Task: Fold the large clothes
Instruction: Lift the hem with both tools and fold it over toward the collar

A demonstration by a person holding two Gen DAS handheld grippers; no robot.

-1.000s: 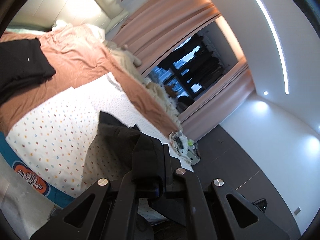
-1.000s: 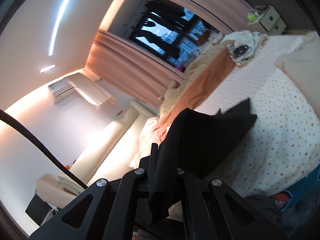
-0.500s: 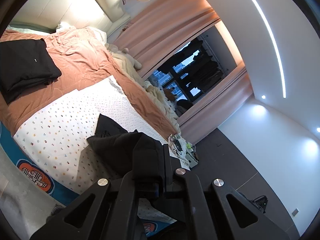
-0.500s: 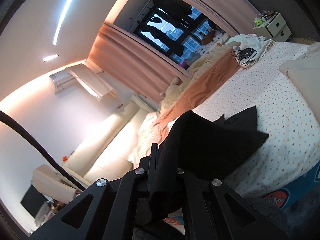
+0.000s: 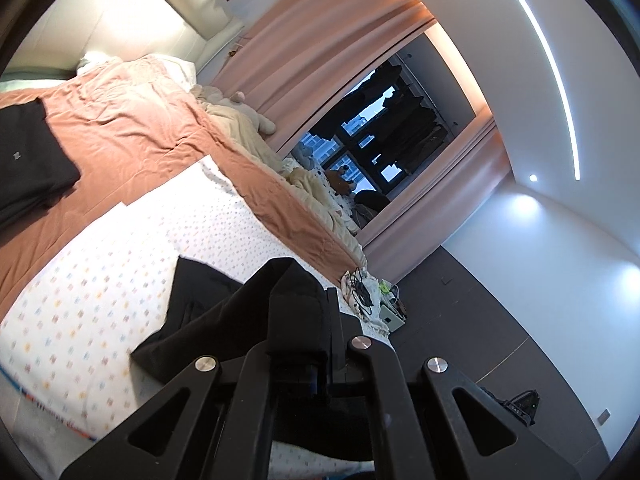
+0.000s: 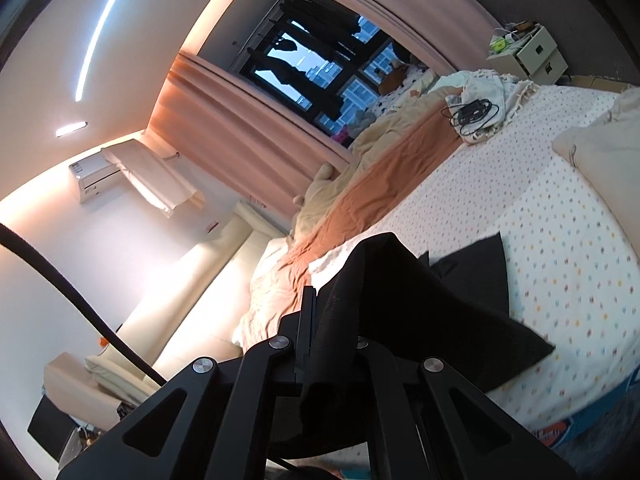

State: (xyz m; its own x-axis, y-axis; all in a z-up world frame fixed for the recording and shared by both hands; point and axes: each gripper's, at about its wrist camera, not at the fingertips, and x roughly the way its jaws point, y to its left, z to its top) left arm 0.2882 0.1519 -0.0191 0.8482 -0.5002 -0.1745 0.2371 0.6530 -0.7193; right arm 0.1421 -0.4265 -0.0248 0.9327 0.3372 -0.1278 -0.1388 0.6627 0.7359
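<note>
Both hand-held grippers clamp black garment [image 5: 248,312] | left [image 5: 326,320] | right [image 6: 316,320] | length runs away across bed [image 5: 100,280]

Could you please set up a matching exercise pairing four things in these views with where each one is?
Things:
1. black garment
2. folded dark clothes
3. cables
4. nightstand

Places:
A. on the orange blanket
B. on the floor beside the bed
C. clamped in the left gripper and right gripper, trailing onto the dotted sheet
D. on a white cloth at the bed's corner

Pairs: 1-C, 2-A, 3-D, 4-B
</note>
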